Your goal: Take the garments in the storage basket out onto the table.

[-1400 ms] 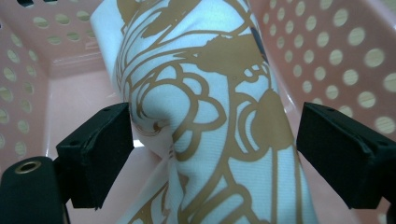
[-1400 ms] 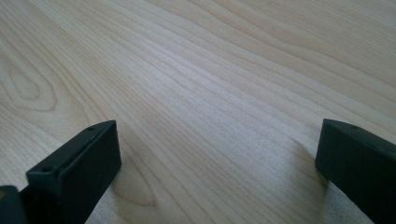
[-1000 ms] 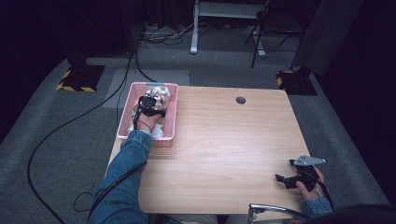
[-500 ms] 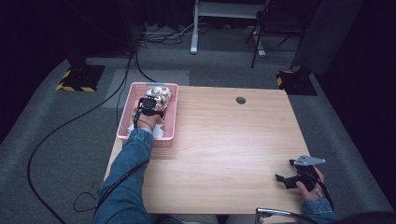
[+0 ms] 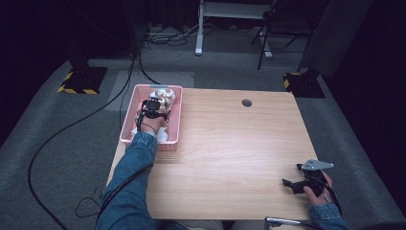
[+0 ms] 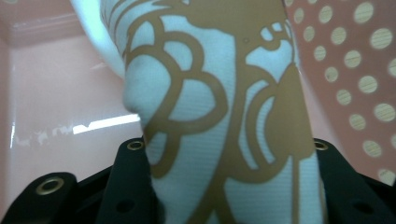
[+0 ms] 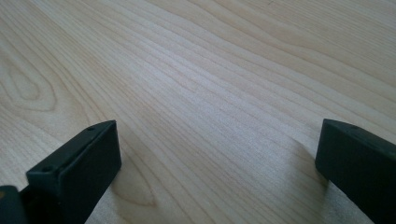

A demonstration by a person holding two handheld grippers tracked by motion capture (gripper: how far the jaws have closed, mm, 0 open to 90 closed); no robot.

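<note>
A white cloth [image 6: 224,140] printed with tan curling line shapes sat between the left gripper's [image 6: 229,186] two black jaws, which were closed onto it from both sides in the left gripper view. No readable writing or brand showed on the cloth; the print was pattern only. The cloth lay inside the pink basket [image 5: 129,120], whose perforated wall showed just behind it, and in the high view the left gripper [image 5: 153,106] reached down into that basket, which stood at the far left corner of the wooden table [image 5: 230,143]. More white and tan items lay in the basket around the gripper, too small to tell apart. Well apart, near the table's near right edge, the right gripper [image 5: 293,184] rested low over bare wood, its jaws spread wide with nothing between them.
</note>
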